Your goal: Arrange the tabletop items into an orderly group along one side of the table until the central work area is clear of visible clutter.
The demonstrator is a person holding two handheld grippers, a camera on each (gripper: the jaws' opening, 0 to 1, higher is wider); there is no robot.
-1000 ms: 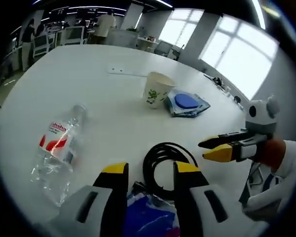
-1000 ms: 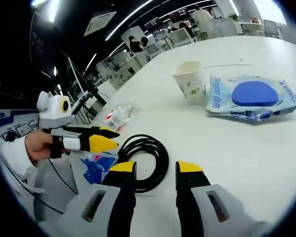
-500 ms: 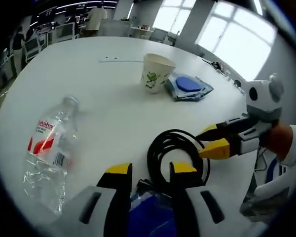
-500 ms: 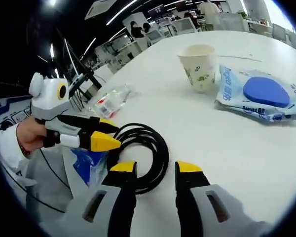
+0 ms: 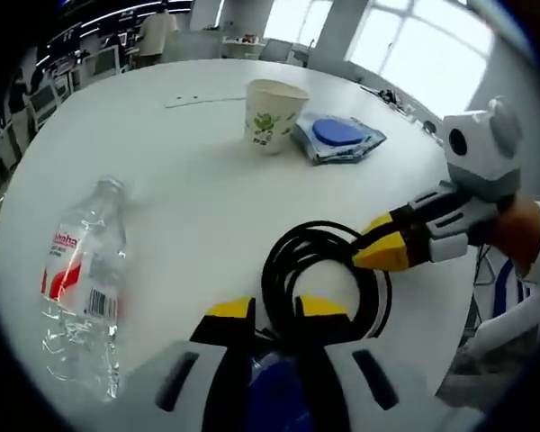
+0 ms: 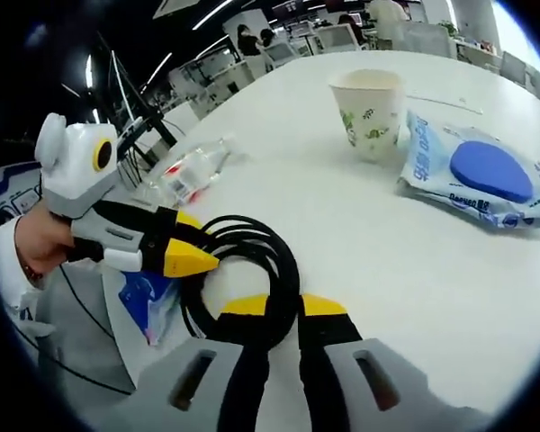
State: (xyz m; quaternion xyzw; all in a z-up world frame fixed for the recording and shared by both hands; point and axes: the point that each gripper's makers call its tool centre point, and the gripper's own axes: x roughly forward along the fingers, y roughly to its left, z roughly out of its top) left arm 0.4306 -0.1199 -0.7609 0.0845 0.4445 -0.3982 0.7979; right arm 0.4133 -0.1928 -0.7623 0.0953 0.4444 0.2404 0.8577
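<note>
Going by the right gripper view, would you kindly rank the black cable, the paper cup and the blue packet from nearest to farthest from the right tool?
1. Black cable: at the right tool's tips, between them.
2. Paper cup and blue packet: both farther out on the white table, cup ahead, packet right; too close to rank.

Left gripper view rides low over the worktop [image 5: 207,180], looking past its own claw [image 5: 274,310] toward the windows, right claw [image 5: 378,252] entering from the right. Right gripper view faces the office side, left claw [image 6: 184,256] at its left. Both share the black cable coil [image 5: 319,279], paper cup [image 6: 369,112] and blue packet [image 6: 477,171] ahead, close range.
</note>
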